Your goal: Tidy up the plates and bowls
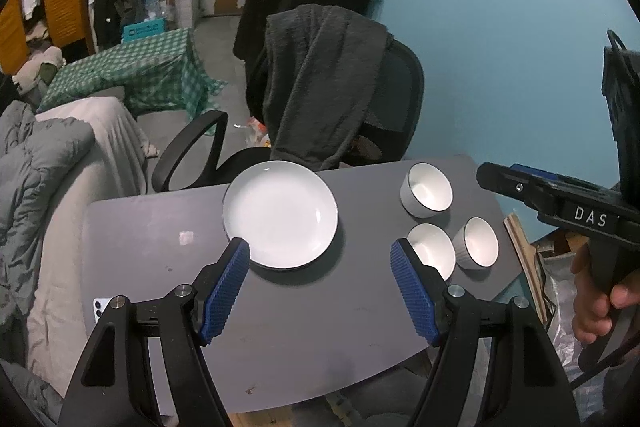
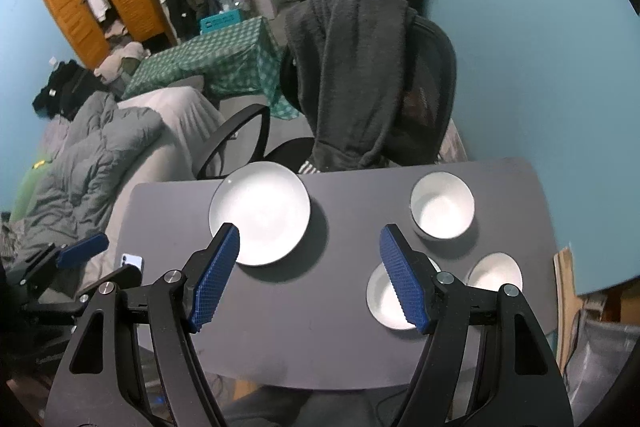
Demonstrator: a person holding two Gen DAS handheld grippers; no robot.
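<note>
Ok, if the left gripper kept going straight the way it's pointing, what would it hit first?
Probably the bare grey table just in front of the white plate. The left gripper is open and empty, angled down between plate and bowls; depth is uncertain.

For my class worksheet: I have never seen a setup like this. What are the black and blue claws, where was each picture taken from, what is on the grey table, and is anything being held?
There is no robot here. A person holds a hand-operated left gripper and right gripper. Each carries a wide-angle camera looking forward along its blue-padded jaws, so one picture comes from the left tool and the other from the right. In the left view you can also see a hand gripping the right tool's handle.

On the grey table sit a white plate and three white bowls: a far bowl, a near bowl and an outer bowl. A phone lies at the left edge.

Both pairs of jaws stand open above the table, holding nothing.
</note>
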